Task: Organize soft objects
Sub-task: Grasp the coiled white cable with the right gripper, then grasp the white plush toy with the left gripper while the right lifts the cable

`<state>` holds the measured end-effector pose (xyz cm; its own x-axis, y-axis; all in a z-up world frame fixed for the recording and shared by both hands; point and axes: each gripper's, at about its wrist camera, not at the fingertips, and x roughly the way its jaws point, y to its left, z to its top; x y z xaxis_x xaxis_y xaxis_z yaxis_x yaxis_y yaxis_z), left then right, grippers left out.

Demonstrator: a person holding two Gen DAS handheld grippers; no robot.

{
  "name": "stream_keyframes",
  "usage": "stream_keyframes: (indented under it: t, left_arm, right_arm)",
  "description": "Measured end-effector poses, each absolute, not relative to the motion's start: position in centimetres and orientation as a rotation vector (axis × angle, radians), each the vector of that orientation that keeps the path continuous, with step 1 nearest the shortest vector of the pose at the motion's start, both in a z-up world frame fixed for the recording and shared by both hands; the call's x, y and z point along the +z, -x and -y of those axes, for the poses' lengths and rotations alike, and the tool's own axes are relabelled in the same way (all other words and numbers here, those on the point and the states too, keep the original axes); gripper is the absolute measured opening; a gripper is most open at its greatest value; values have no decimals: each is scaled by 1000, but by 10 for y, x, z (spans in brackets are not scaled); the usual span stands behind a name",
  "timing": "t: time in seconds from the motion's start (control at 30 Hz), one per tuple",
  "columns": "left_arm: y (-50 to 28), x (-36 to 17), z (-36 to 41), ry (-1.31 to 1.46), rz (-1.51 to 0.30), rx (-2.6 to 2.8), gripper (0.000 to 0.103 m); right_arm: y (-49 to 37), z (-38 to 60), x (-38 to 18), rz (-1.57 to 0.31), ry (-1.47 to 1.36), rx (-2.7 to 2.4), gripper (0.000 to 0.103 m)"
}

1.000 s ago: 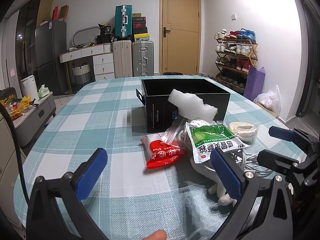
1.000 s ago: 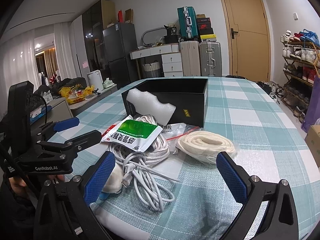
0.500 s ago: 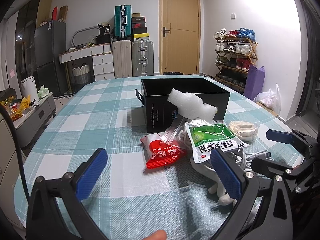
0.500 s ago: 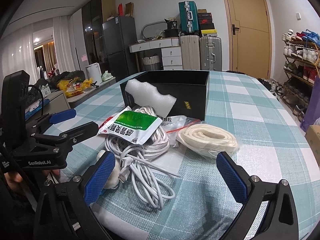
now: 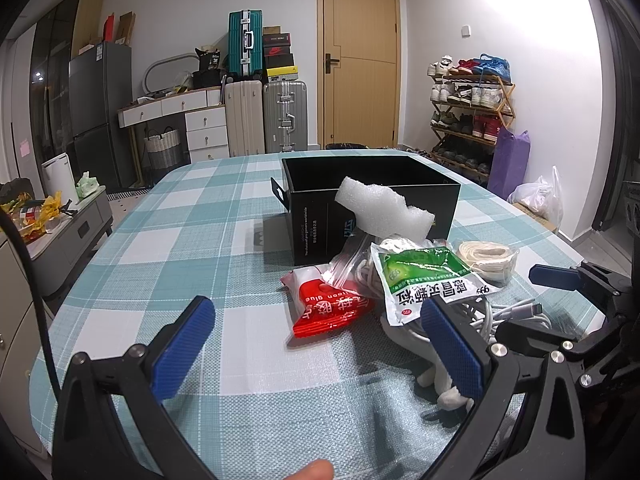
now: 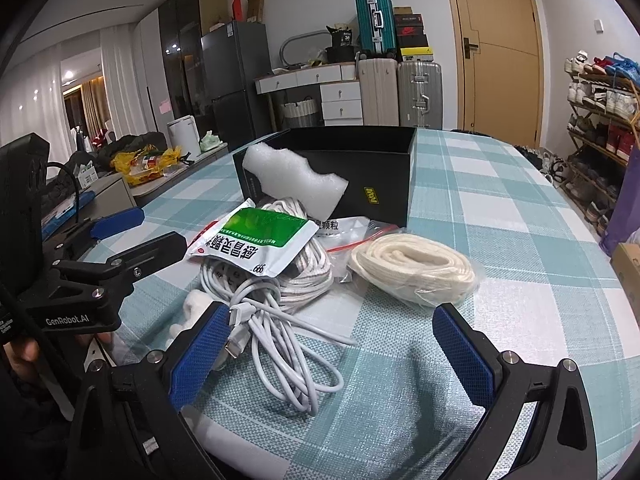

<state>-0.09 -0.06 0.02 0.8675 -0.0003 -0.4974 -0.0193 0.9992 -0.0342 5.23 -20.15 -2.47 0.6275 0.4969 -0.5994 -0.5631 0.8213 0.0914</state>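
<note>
Closing in on the pile of soft things, both sets of jaws spread wide and empty.

Hovering the left gripper (image 5: 316, 348) before the red packet (image 5: 330, 307), then the green packet (image 6: 256, 240) atop the white cable (image 6: 280, 344), the bagged rope (image 6: 414, 270), the right gripper (image 6: 330, 354) nearest the cable; lifting top pieces first (foam (image 6: 294, 182) leaning on the black box (image 6: 380, 168)) into that box, avoiding snagging loose loops.

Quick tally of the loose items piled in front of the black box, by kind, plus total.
Foam pieces: 1, white foam block
Printed pouches: 2, green sachet, red pouch
Corded bundles: 3, white charging cable, white rope coil, bagged cream cord
Clear zip bags: 1
Small white plush item: 1
Total: 8
</note>
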Motion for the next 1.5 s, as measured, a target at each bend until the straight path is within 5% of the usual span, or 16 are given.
stream_keyframes:
  t: [0.43, 0.87, 1.0, 1.07, 1.5]
  left_arm:
    - [1, 1, 0, 35, -521, 13, 103]
    - [2, 1, 0, 33, -521, 13, 103]
    - [2, 1, 0, 34, -522, 13, 103]
    - [1, 1, 1, 34, -521, 13, 103]
    - [8, 10, 1, 41, -527, -46, 103]
  right_arm:
    - [-59, 183, -32, -724, 109, 741, 70]
    - [-53, 173, -38, -722, 158, 771, 62]
    - [-47, 171, -38, -709, 170, 796, 35]
    - [-41, 171, -35, -681, 182, 802, 31]
    - [-26, 191, -12, -534, 112, 749, 29]
